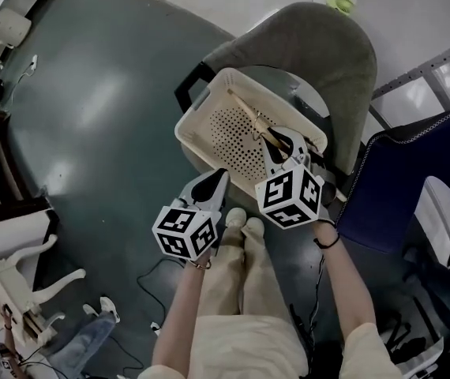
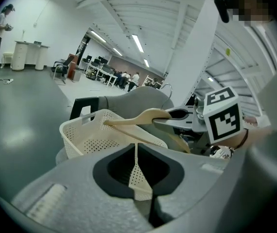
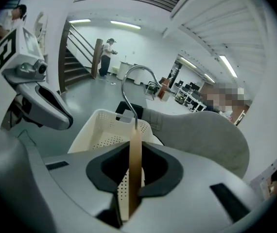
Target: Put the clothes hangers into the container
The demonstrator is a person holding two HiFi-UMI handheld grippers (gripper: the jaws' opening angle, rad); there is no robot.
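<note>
Head view: hanger (image 1: 250,110) shows only short wooden stretch, rest covered by right tool (image 1: 286,142). Container (image 1: 203,99) near rim partly hidden behind 2 tools; left tool (image 1: 213,184) tip overlaps its corner. Chair (image 1: 328,46) seat under container out of sight. Person's torso cut by bottom edge.
Left gripper view: hanger's far arm vanishes behind right tool.
Right gripper view: hanger edge-on, lower end buried between jaws; container floor mostly blocked by tool body. Distant people too small to read.

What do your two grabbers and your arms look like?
Both are light grey plastic. The left gripper and the right gripper each carry a white cube with black square markers, and a dark lining rings the jaws. The person wears short pale sleeves, beige trousers and a dark band on the right wrist.
</note>
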